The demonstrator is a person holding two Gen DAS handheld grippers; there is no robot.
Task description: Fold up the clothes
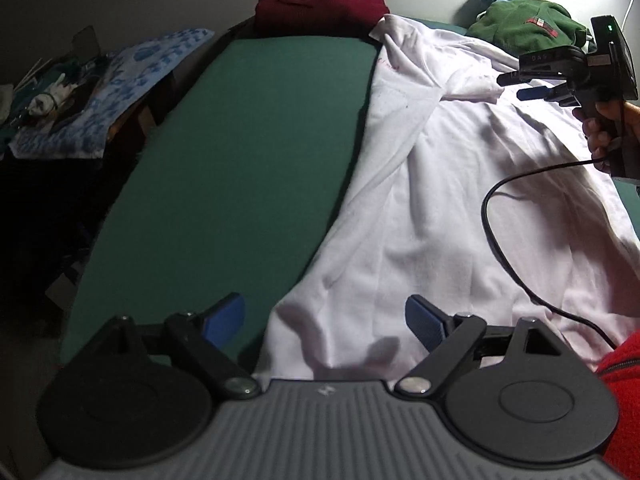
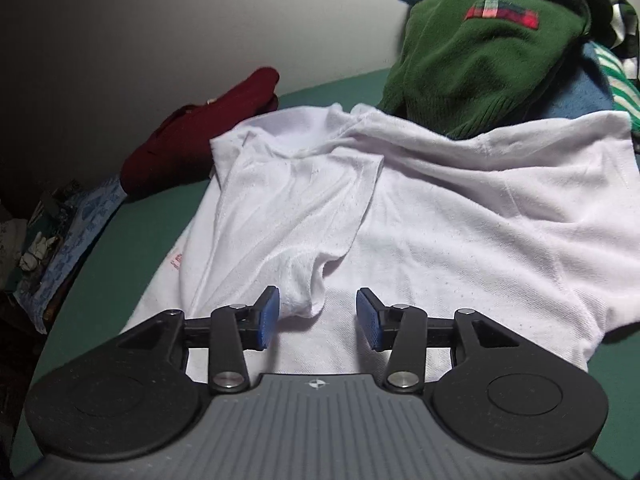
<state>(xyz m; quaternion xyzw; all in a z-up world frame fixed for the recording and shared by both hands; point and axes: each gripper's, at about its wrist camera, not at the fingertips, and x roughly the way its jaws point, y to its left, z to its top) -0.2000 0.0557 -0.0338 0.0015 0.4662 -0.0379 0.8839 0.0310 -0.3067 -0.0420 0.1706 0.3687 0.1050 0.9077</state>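
So, going left to right: the left tongs (image 1: 324, 320) are spread wide with nothing in them, hovering over the near edge of the green worktop (image 1: 240, 168), right where the white t-shirt (image 1: 460, 200)'s hem corner ends. One finger sits over bare green, the other over cloth. The shirt lies on the right half of the worktop, long axis running from the near edge to the far edge, collar end away from both hands. A sleeve (image 2: 288, 208) looks already flipped inward over the chest.

Further right, the right tongs (image 2: 316, 312) are about half open and not pinching anything; the sleeve's cuff lies between the fingers, brushing the left pad (image 2: 269, 316), not clamped. They point down at an angle. A hand (image 1: 604, 128) grips the handle, cable trailing over the shirt.

I'd guess the left hand is nearer the hem, so that's what gets grabbed next.

Maroon garment (image 1: 320, 8) sits folded at the far edge, green sweater (image 2: 480, 40) piled at the far right corner.
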